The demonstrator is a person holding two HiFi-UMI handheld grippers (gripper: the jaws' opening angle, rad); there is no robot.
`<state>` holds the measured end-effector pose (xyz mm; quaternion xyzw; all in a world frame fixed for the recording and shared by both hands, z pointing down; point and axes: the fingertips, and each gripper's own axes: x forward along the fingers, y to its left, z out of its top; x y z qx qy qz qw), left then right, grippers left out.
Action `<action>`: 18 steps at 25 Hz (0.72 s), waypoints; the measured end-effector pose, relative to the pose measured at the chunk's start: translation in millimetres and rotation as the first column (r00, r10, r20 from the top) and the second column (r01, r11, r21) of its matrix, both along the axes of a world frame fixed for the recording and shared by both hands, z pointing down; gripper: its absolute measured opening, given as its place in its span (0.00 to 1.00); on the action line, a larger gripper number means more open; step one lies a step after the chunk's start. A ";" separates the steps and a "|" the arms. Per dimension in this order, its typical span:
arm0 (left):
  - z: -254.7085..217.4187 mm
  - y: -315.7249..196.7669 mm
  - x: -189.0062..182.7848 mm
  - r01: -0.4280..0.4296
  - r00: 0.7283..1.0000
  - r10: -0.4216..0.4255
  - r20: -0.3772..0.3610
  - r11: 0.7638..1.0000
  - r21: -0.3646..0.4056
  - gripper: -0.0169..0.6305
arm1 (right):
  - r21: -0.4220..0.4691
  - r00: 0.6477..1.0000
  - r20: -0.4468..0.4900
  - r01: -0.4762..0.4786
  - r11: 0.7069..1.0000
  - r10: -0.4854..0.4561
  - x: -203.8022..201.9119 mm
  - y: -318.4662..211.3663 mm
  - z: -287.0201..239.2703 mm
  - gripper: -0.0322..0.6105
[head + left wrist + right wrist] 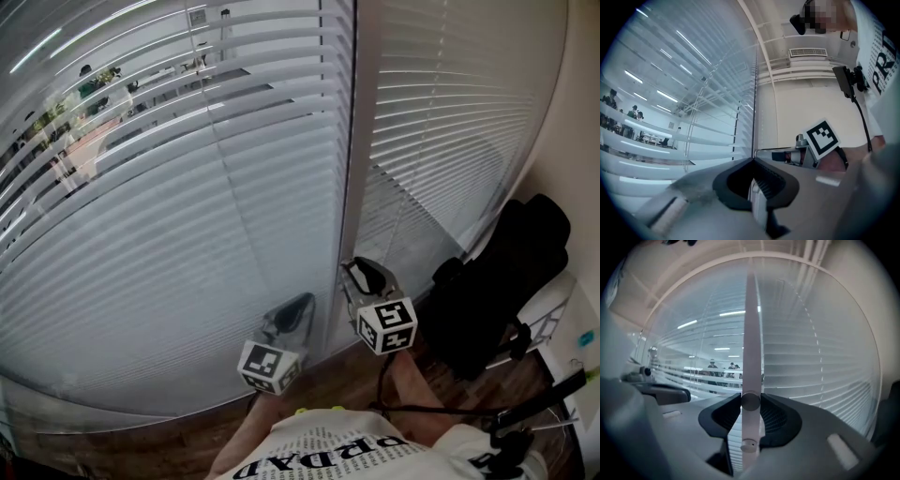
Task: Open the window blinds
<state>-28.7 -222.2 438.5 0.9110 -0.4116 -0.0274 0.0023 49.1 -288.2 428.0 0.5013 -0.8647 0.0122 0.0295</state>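
White slatted blinds (169,244) cover the window; a second blind (450,112) hangs right of the white frame post (361,141). My right gripper (364,275) points level at the post and is shut on a thick white tilt wand (751,333), which hangs straight down through its jaws (750,401), with its end cap just below them. My left gripper (292,314) sits beside it at the left blind's edge. Its jaws (753,160) meet at the tips around a thin white rod (757,201), which runs up as a fine line. The upper left slats are tilted; people and lights show through.
A black chair or bag (506,281) stands against the wall at the right, with black stands and cables (539,408) near it. Wooden floor (141,441) runs below the blinds. The person's printed white shirt (347,455) fills the bottom edge.
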 end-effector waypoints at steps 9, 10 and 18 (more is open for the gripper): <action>-0.8 -1.8 -0.1 0.000 1.000 0.000 -0.001 1.000 0.004 0.02 | 0.209 0.862 -0.501 0.030 0.978 0.080 -15.1 4.7 -5.6 0.29; -0.5 -1.9 0.5 -0.001 1.000 0.001 -0.001 1.000 0.004 0.02 | 0.214 0.860 -0.504 0.031 0.976 0.084 -15.5 4.5 -4.8 0.27; -0.1 -3.6 -1.3 0.003 1.000 -0.003 -0.007 1.000 0.002 0.02 | 0.143 0.942 -0.333 0.003 0.990 0.046 -11.0 2.2 -4.8 0.26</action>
